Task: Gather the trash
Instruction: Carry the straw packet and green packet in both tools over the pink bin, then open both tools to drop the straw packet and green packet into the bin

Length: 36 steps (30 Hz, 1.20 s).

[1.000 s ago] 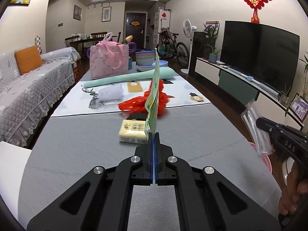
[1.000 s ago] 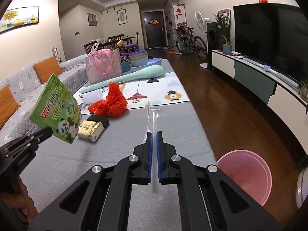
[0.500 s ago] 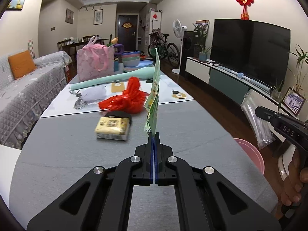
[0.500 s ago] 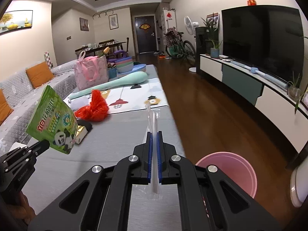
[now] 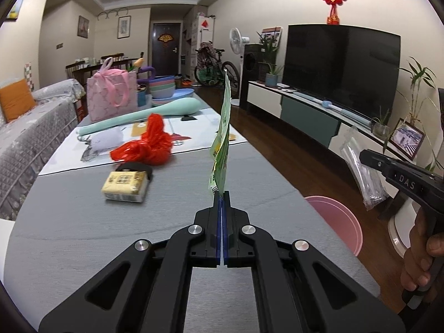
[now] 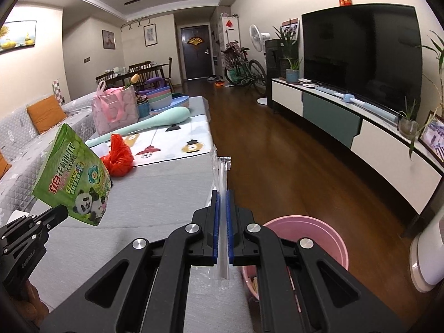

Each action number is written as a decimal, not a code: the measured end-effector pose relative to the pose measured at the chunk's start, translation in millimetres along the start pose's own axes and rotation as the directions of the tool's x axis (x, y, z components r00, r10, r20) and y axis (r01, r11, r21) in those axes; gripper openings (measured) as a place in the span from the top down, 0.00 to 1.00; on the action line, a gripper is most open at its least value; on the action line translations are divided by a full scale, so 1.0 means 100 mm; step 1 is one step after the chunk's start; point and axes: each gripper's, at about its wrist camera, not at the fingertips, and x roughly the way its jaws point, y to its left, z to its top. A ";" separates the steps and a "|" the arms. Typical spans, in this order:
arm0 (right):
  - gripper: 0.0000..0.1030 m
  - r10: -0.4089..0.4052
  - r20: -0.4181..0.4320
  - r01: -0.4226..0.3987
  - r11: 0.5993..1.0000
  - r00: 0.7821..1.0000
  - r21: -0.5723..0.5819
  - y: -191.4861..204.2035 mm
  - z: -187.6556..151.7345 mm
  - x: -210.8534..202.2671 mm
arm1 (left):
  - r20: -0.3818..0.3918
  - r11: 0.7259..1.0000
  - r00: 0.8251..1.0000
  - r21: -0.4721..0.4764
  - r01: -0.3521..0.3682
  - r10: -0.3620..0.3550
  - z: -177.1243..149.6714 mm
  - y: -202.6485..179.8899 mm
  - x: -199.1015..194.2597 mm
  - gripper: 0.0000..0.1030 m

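Note:
My left gripper (image 5: 221, 194) is shut on a green panda-print pouch (image 5: 223, 138), which stands edge-on above the grey table (image 5: 83, 236). From the right wrist view the same pouch (image 6: 75, 177) hangs from the left gripper (image 6: 62, 211) at the left. My right gripper (image 6: 222, 194) is shut on a clear plastic wrapper (image 6: 222, 172), held over the table's right edge. A pink bin (image 6: 305, 227) stands on the floor just below and to the right of it. On the table lie a red plastic bag (image 5: 149, 144) and a yellow tissue pack (image 5: 125, 186).
Farther along the table are a pink gift bag (image 5: 111, 97), stacked bowls (image 5: 163, 88) and a long mint-green club (image 5: 144, 115). A sofa (image 5: 27, 127) runs along the left. Wooden floor (image 6: 291, 152) and a TV cabinet (image 6: 360, 127) lie to the right.
Both grippers have moved to the right along the table with their loads. The table's objects have slid left in view, and the pink bin now shows larger and nearer.

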 end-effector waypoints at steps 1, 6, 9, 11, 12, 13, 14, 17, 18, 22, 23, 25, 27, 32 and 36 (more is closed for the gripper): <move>0.95 -0.003 0.002 0.003 1.000 1.000 0.002 -0.02 0.00 -0.01 | -0.003 1.000 1.000 0.000 0.008 -0.008 0.00 -0.04 0.01 1.00; 0.95 -0.032 0.007 0.032 0.999 0.999 0.012 -0.19 0.01 -0.05 | -0.028 0.998 0.998 0.005 0.061 -0.060 0.02 -0.24 0.07 1.00; 0.95 -0.048 0.005 0.048 0.998 0.999 0.028 -0.32 0.01 -0.06 | -0.036 0.996 0.995 0.018 0.090 -0.089 0.04 -0.41 0.12 1.00; 0.95 -0.062 0.001 0.062 0.997 0.998 0.040 -0.42 0.01 -0.06 | -0.044 0.994 0.993 0.023 0.110 -0.109 0.03 -0.54 0.17 1.00; 0.95 -0.070 0.000 0.070 0.997 0.998 0.045 -0.47 0.01 -0.06 | -0.048 0.993 0.992 0.025 0.117 -0.116 0.02 -0.60 0.19 1.00; 0.95 -0.078 -0.001 0.078 0.996 0.997 0.047 -0.51 0.00 -0.06 | -0.053 0.992 0.991 0.026 0.126 -0.125 0.02 -0.66 0.22 1.00; 0.95 -0.091 -0.003 0.091 0.994 0.996 0.051 -0.56 0.00 -0.05 | -0.061 0.990 0.989 0.027 0.138 -0.136 0.01 -0.74 0.27 1.00; 0.95 -0.112 -0.016 0.113 0.992 0.994 0.064 -0.70 -0.02 -0.02 | -0.077 0.986 0.984 0.029 0.163 -0.161 -0.01 -0.93 0.37 1.00; 0.95 -0.119 -0.019 0.120 0.990 0.993 0.070 -0.75 -0.02 -0.01 | -0.082 0.985 0.982 0.029 0.171 -0.168 -0.01 -0.98 0.40 1.00; 0.95 -0.140 -0.032 0.142 0.985 0.990 0.097 -0.94 -0.03 0.02 | -0.104 0.979 0.975 0.039 0.199 -0.194 -0.01 -1.20 0.53 1.00; 0.95 -0.143 -0.035 0.146 0.984 0.989 0.100 -0.97 -0.04 0.03 | -0.109 0.978 0.974 0.043 0.205 -0.199 -0.01 -1.24 0.55 1.00; 0.95 -0.151 -0.044 0.155 0.982 0.988 0.110 -1.07 -0.04 0.06 | -0.119 0.975 0.971 0.048 0.215 -0.208 -0.01 -1.33 0.61 1.00; 0.95 -0.155 -0.051 0.161 0.979 0.986 0.123 -1.14 -0.04 0.09 | -0.131 0.973 0.967 0.050 0.227 -0.219 -0.02 -1.42 0.67 1.00; 0.95 -0.157 -0.070 0.166 0.973 0.985 0.158 -1.33 -0.05 0.18 | -0.172 0.965 0.954 0.052 0.257 -0.245 -0.03 -1.59 0.84 1.00; 0.95 -0.159 -0.084 0.172 0.965 0.984 0.198 -1.49 -0.05 0.24 | -0.201 0.960 0.945 0.060 0.274 -0.257 -0.06 -1.72 0.95 1.00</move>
